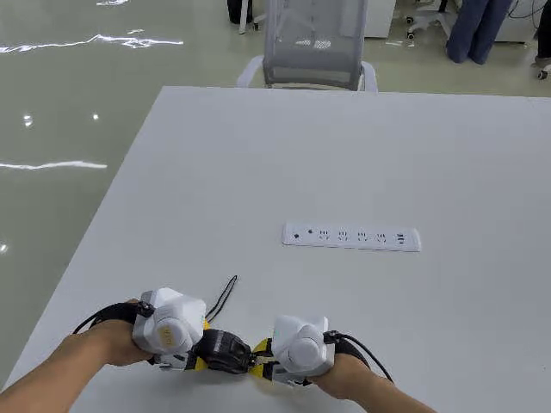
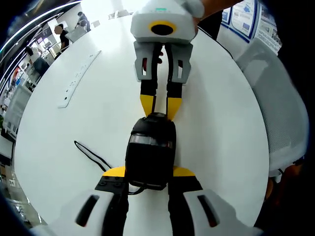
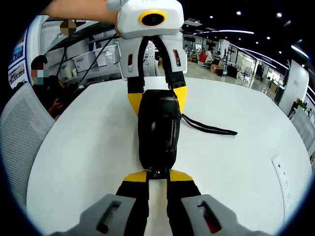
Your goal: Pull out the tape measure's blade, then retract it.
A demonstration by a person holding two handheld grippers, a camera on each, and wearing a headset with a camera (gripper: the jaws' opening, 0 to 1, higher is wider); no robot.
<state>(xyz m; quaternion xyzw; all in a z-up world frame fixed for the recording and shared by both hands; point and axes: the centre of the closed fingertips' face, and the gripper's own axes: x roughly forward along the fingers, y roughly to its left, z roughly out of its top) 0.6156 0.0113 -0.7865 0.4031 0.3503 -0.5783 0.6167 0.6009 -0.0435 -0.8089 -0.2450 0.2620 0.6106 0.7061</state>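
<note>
Nearest us, the left gripper [image 2: 147, 173] is clamped around the body of the black tape measure [image 2: 150, 152], which lies at the near edge of the white table [image 1: 344, 146]. We see the right gripper [image 3: 157, 176] with its jaws pinched nearly together on the case's front end. Beyond, the wrist strap [image 1: 222, 297] trails across the table, and farther out lies a power strip [image 1: 351, 237].

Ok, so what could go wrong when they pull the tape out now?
The right tool seems to pinch just the small tip of the tape measure, so it might slip off. The left tool grips the black case by its sides; a hard pull might twist it loose. The strap lying beside it could snag.
</note>
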